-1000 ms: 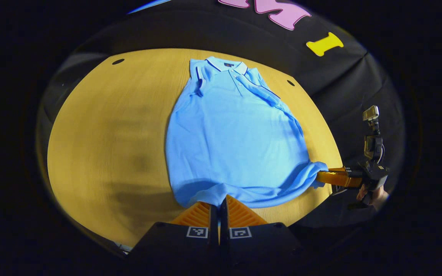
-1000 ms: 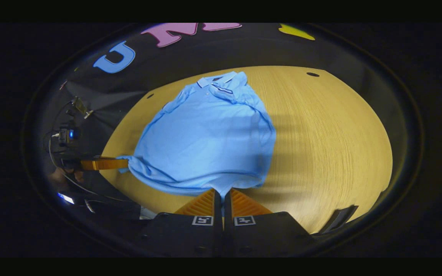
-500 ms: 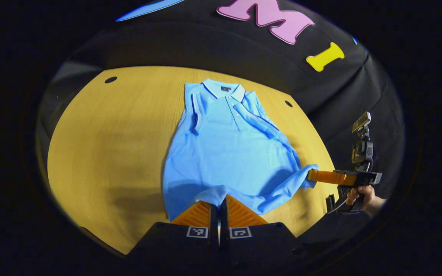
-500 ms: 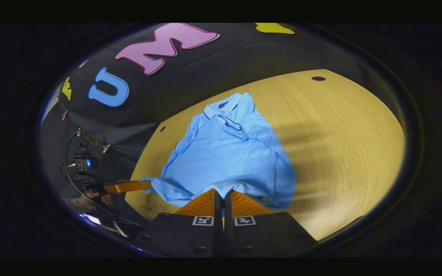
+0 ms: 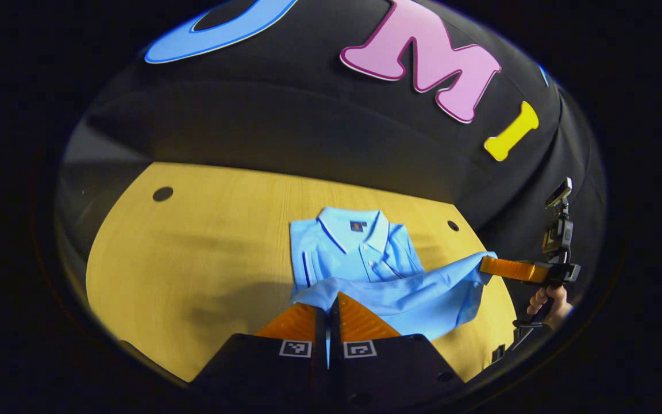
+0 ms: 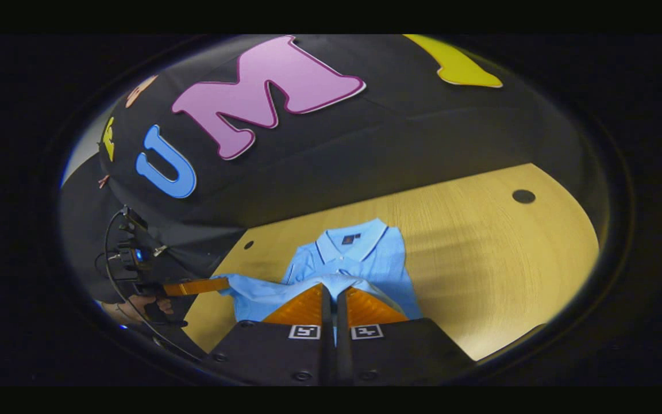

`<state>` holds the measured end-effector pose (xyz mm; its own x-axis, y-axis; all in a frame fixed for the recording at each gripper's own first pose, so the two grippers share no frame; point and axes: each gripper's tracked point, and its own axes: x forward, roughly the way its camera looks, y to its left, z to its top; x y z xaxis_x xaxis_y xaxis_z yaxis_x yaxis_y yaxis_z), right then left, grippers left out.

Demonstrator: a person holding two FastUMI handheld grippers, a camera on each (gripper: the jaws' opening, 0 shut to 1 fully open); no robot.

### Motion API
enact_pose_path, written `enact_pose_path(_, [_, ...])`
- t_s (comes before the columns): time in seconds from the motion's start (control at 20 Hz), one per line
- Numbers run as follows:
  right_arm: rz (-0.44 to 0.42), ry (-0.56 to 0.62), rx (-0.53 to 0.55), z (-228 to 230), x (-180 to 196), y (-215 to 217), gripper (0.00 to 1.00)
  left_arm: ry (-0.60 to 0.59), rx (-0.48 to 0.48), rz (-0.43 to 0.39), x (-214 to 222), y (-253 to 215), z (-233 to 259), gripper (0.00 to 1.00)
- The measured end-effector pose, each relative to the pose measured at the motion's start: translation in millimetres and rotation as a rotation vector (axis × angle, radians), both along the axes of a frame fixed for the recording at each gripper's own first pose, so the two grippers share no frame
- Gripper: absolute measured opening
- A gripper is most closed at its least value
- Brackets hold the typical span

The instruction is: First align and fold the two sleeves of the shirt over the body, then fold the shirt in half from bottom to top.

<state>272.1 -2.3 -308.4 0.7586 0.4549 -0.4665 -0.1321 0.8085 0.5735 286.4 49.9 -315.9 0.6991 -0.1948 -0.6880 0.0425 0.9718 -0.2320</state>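
Observation:
A light blue polo shirt [image 5: 360, 253] lies on the wooden table with its collar [image 5: 354, 225] at the far end and both sleeves folded over the body. My left gripper [image 5: 327, 299] is shut on one bottom corner of the hem. My right gripper [image 6: 334, 287] is shut on the other corner. The hem hangs stretched between them in the air, over the lower chest, just short of the collar [image 6: 354, 238]. In the left gripper view the right gripper [image 5: 483, 265] pinches the cloth at far right. In the right gripper view the left gripper [image 6: 225, 283] shows at left.
The yellow wooden table [image 5: 193, 259] has small dark holes [image 5: 162, 194] [image 6: 523, 196] near its far corners. A hand [image 5: 546, 299] holds the right gripper's handle beyond the table edge; another hand [image 6: 130, 310] holds the left one. The black booth wall rises behind the table.
Both grippers have lifted the hem off the table and carried it forward toward the collar. The lower half of the shirt now lies doubled over the upper half.

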Motion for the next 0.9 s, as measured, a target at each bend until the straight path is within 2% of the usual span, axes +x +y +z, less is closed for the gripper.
enact_pose_path(0.1, [0.016,-0.040,-0.033,-0.4,45.5,6.8,0.05,-0.036,0.021,0.037,35.4,10.1,-7.2,0.06])
enact_pose_path(0.2, [0.027,-0.064,-0.068,-8.1,84.4,11.6,0.03,-0.043,0.067,0.068,66.1,23.5,-23.9,0.06])
enact_pose_path(0.35, [0.029,0.021,-0.113,-53.9,117.1,15.9,0.00,0.045,0.164,0.089,86.5,42.4,-70.3,0.11])
enact_pose_path(0.45, [0.039,0.103,-0.131,-89.4,122.6,16.9,0.05,0.098,0.163,0.105,89.3,41.8,-90.6,0.16])
enact_pose_path(0.5, [0.041,0.144,-0.130,-102.1,119.3,16.8,0.10,0.115,0.148,0.126,90.0,42.9,-98.7,0.32])
enact_pose_path(0.6, [0.068,0.210,-0.133,-116.6,104.0,13.4,0.02,0.150,0.152,0.160,84.7,47.9,-108.9,0.66])
enact_pose_path(0.65, [0.080,0.212,-0.155,-125.0,96.8,8.8,0.38,0.160,0.152,0.168,81.9,49.5,-108.1,0.82])
enact_pose_path(0.7, [0.098,0.200,-0.175,-119.7,92.9,1.8,0.63,0.157,0.148,0.180,77.6,49.9,-101.9,0.99])
enact_pose_path(0.75, [0.111,0.175,-0.185,-115.0,87.5,-0.7,0.75,0.141,0.144,0.198,76.2,53.3,-92.7,0.98])
enact_pose_path(0.8, [0.122,0.152,-0.191,-104.0,80.1,-6.5,0.66,0.119,0.131,0.218,74.7,55.1,-81.9,0.98])
enact_pose_path(0.9, [0.117,0.095,-0.210,-78.1,68.9,-21.1,0.77,0.072,0.110,0.240,67.3,57.1,-54.8,0.98])
